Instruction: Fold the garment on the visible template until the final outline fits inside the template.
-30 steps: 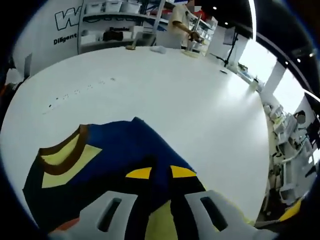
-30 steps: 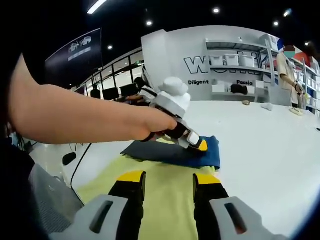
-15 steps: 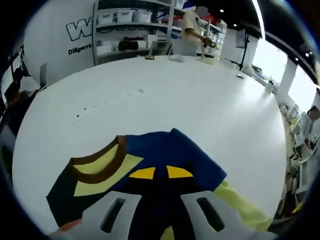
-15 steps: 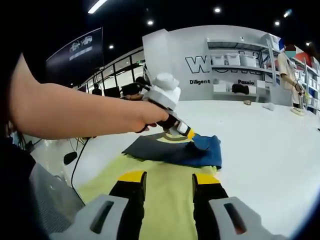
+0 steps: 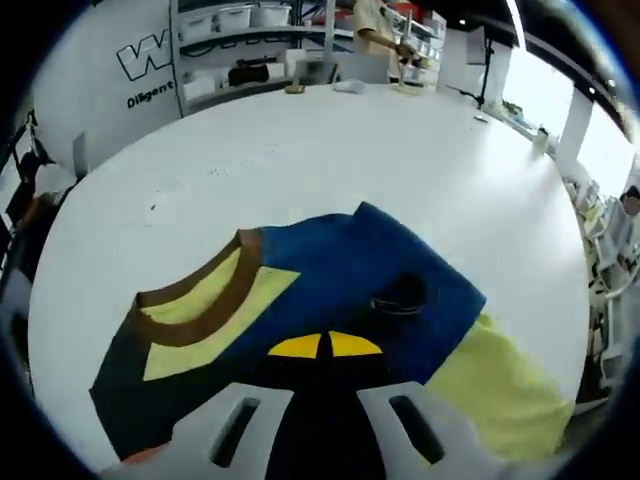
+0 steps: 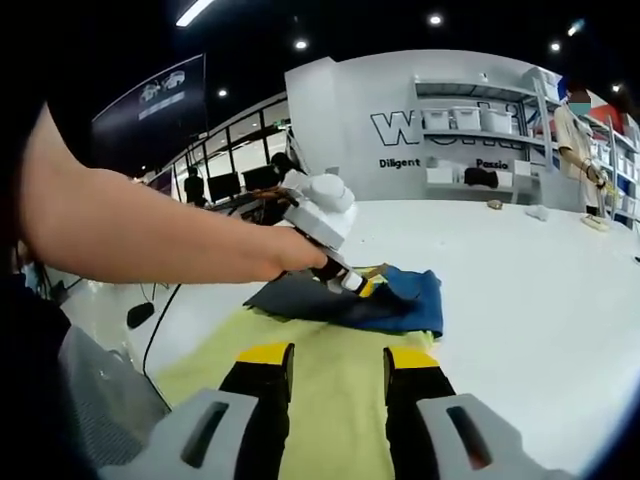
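Ahead of your left gripper (image 5: 320, 345), the blue garment (image 5: 330, 300) is soft matt cloth, its brown collar band (image 5: 200, 310) looking ribbed. Beyond it the white table (image 5: 300, 150) looks smooth and faintly glossy. Beneath your right gripper (image 6: 325, 355), the yellow template (image 6: 335, 400) looks like matt fabric.

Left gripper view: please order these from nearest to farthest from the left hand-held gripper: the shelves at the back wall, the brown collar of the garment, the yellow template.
1. The brown collar, on the navy garment, ahead and to the left of the left hand-held gripper.
2. The yellow template, showing past the garment's edge at the right; its distance is near to the collar's, so this order is uncertain.
3. The shelves, beyond the white table.
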The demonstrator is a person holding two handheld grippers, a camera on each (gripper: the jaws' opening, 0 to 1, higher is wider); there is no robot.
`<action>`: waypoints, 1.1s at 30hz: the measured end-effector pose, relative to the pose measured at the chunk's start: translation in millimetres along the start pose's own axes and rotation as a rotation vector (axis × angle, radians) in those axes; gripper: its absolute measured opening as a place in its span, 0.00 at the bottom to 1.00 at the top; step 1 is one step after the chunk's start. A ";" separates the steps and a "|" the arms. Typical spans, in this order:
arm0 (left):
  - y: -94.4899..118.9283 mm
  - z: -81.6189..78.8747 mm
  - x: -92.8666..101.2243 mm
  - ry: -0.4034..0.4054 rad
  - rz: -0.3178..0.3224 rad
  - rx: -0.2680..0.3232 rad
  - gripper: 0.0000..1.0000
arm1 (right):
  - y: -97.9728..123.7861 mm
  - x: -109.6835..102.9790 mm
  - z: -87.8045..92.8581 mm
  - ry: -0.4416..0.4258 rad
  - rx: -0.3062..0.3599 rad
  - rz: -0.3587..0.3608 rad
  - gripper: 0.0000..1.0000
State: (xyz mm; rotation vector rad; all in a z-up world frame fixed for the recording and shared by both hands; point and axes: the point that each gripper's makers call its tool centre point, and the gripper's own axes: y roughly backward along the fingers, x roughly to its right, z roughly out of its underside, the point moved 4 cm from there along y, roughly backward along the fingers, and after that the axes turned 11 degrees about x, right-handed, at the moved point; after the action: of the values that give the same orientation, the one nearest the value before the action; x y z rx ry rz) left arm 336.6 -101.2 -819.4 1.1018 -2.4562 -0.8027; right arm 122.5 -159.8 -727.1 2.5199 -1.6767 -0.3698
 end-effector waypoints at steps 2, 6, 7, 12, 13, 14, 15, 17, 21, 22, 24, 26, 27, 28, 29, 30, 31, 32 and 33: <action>1.0 -1.0 21.5 0.123 0.117 0.008 0.00 | 0.0 0.3 0.1 0.000 -0.001 0.001 0.33; 1.4 3.3 28.9 0.132 0.156 -0.023 0.00 | -0.1 0.3 0.8 0.002 -0.005 0.002 0.33; 1.7 4.0 29.2 0.127 0.159 -0.025 0.00 | -0.1 0.3 0.8 0.003 -0.005 0.002 0.33; 2.8 10.1 31.1 0.107 0.156 -0.036 0.00 | -0.1 -0.2 1.4 0.006 -0.009 0.001 0.33; 2.4 11.5 31.2 0.095 0.152 -0.035 0.00 | -0.2 -0.2 1.4 0.007 -0.009 0.000 0.33; 2.1 12.1 31.2 0.092 0.151 -0.035 0.00 | -0.2 -0.2 1.4 0.007 -0.009 0.000 0.33; 0.8 13.4 30.9 0.086 0.150 -0.035 0.00 | -0.2 -0.3 1.4 0.007 -0.009 0.000 0.33; -1.6 17.4 30.6 0.072 0.149 -0.047 0.00 | -0.2 -0.3 1.5 0.007 -0.009 0.001 0.33; -2.8 19.0 30.4 0.045 0.145 -0.036 0.10 | -0.1 0.2 1.2 0.004 -0.007 0.002 0.33; -2.7 20.5 30.4 0.042 0.144 -0.040 0.11 | -0.2 0.2 1.0 0.004 -0.007 0.002 0.33; -2.1 20.4 31.3 0.040 0.153 -0.034 0.12 | -0.2 0.0 1.0 0.004 -0.007 0.001 0.33; -1.7 20.9 31.7 0.030 0.155 -0.031 0.13 | -0.4 -0.4 1.1 0.005 -0.008 0.000 0.33; -1.0 21.0 32.9 0.024 0.158 -0.027 0.15 | -0.4 -0.6 1.2 0.005 -0.008 -0.001 0.33; -1.4 20.5 32.9 0.026 0.160 -0.028 0.17 | -0.4 -0.6 1.2 0.005 -0.008 -0.001 0.33; -1.5 20.0 34.1 0.028 0.165 -0.028 0.19 | -0.4 -0.6 1.2 0.005 -0.008 -0.001 0.33; -0.6 19.6 37.4 0.014 0.168 -0.027 0.21 | -0.4 -0.7 1.2 0.005 -0.009 -0.001 0.33; -0.4 19.5 37.8 0.014 0.168 -0.026 0.22 | -0.4 -0.8 1.3 0.006 -0.009 -0.002 0.33; -0.8 19.1 37.9 0.017 0.170 -0.024 0.24 | -0.4 -1.0 1.4 0.007 -0.009 -0.002 0.33; -0.8 19.2 38.0 0.018 0.170 -0.024 0.24 | -0.4 -1.0 1.4 0.007 -0.009 -0.002 0.33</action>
State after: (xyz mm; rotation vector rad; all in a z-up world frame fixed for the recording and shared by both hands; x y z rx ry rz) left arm 302.8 -123.7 -832.4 0.8738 -2.4779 -0.7645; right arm 122.1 -158.6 -728.3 2.5140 -1.6656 -0.3676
